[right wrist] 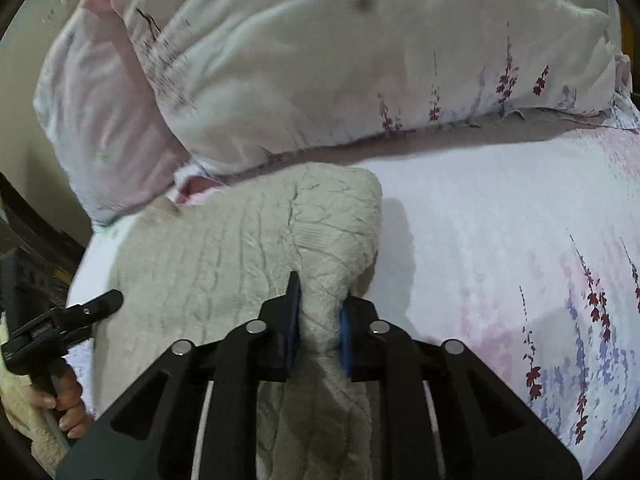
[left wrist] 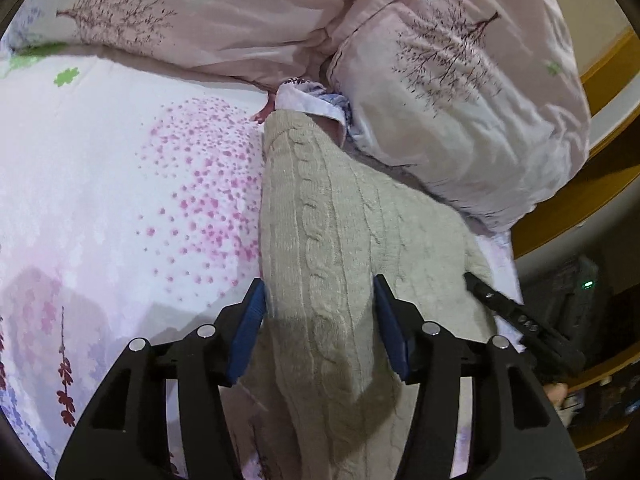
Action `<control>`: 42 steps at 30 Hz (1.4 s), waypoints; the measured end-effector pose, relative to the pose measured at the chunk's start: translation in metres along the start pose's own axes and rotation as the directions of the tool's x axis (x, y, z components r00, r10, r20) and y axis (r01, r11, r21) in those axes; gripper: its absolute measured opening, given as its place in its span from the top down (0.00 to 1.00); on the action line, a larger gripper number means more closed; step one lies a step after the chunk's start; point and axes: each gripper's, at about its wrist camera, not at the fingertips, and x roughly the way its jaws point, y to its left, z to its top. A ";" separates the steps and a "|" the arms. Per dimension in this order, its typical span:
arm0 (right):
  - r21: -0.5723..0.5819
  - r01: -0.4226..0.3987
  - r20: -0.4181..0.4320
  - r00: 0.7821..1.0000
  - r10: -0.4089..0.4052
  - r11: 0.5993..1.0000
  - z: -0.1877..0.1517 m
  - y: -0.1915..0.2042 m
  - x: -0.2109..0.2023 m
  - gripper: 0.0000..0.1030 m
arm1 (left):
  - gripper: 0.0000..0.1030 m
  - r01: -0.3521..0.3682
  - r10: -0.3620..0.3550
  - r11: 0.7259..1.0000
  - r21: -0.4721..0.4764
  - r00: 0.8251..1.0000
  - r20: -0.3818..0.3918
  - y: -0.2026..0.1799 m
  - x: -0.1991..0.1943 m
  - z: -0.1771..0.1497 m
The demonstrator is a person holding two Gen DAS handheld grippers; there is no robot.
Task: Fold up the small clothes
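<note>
A cream cable-knit sweater (left wrist: 340,220) lies on the flowered bed sheet (left wrist: 120,184). My left gripper (left wrist: 320,316) is open, its blue pads (left wrist: 248,336) on either side of a raised fold of the sweater. In the right wrist view the sweater (right wrist: 224,248) lies with one end folded over. My right gripper (right wrist: 320,320) is shut on a bunched part of the sweater. The right gripper's black finger also shows in the left wrist view (left wrist: 516,316), and the left gripper shows at the left edge of the right wrist view (right wrist: 64,320).
Pink-white flowered pillows or a duvet (left wrist: 460,92) are piled at the head of the bed (right wrist: 340,60), touching the sweater's far end. A wooden bed frame (left wrist: 608,60) and dark floor clutter lie beyond the bed's right edge. A small white-blue cloth (left wrist: 312,96) peeks from under the pillows.
</note>
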 end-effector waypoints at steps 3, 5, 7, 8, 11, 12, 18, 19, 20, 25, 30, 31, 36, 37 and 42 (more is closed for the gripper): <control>-0.018 0.009 0.031 0.999 -0.009 1.000 -0.005 -0.003 -0.021 0.66 | 0.46 -0.015 0.015 1.000 0.012 1.000 0.006 -0.004 -0.007 -0.002; -0.031 -0.005 0.079 0.997 0.007 1.000 -0.014 -0.006 -0.044 0.66 | 0.45 -0.009 0.009 1.000 0.016 1.000 0.013 -0.005 -0.018 -0.006; -0.051 -0.046 0.100 0.994 0.051 0.998 -0.026 -0.006 -0.062 0.66 | 0.41 0.004 -0.005 0.999 0.032 1.000 0.010 -0.008 -0.030 -0.014; -0.067 -0.066 0.104 0.992 0.073 0.996 -0.031 -0.005 -0.069 0.66 | 0.40 0.002 -0.002 0.999 0.043 1.000 0.012 -0.010 -0.035 -0.019; -0.136 -0.099 0.091 0.990 0.112 0.986 -0.047 0.009 -0.079 0.66 | 0.38 -0.002 0.001 0.997 0.080 1.000 0.009 -0.015 -0.042 -0.032; -0.159 -0.103 0.078 0.990 0.116 0.982 -0.052 0.015 -0.080 0.66 | 0.38 -0.022 0.022 0.995 0.102 1.000 0.003 -0.017 -0.042 -0.038; -0.229 0.027 -0.018 0.999 -0.032 0.973 -0.076 0.036 -0.046 0.68 | 0.35 -0.091 0.093 0.987 0.134 0.996 -0.007 -0.017 -0.028 -0.051; -0.237 0.054 0.004 0.999 -0.054 0.970 -0.080 0.038 -0.044 0.67 | 0.32 -0.097 0.099 0.986 0.137 0.995 -0.007 -0.016 -0.025 -0.052; -0.249 0.076 0.017 0.997 -0.074 0.966 -0.082 0.041 -0.043 0.67 | 0.31 -0.112 0.114 0.984 0.139 0.993 -0.005 -0.017 -0.023 -0.053; -0.237 0.106 0.030 0.994 -0.101 0.966 -0.081 0.045 -0.046 0.56 | 0.26 -0.174 0.170 0.969 0.177 0.985 0.041 -0.024 -0.022 -0.057; -0.210 0.120 0.124 0.988 -0.096 0.970 -0.094 0.040 -0.083 0.27 | 0.12 -0.201 0.187 0.956 0.215 0.979 0.083 -0.032 -0.045 -0.076; -0.204 0.125 0.132 0.986 -0.099 0.971 -0.096 0.040 -0.087 0.25 | 0.10 -0.208 0.192 0.953 0.220 0.977 0.093 -0.034 -0.049 -0.080; -0.152 0.112 0.139 0.986 -0.091 0.982 -0.112 0.033 -0.100 0.23 | 0.04 -0.213 0.193 0.953 0.214 0.975 0.109 -0.040 -0.066 -0.100; -0.149 0.117 0.139 0.986 -0.096 0.982 -0.117 0.033 -0.102 0.23 | 0.03 -0.210 0.191 0.954 0.212 0.976 0.106 -0.041 -0.068 -0.102; -0.156 0.122 0.112 0.988 -0.105 0.980 -0.134 0.038 -0.100 0.23 | 0.01 -0.266 0.250 0.940 0.212 0.963 0.100 -0.045 -0.070 -0.119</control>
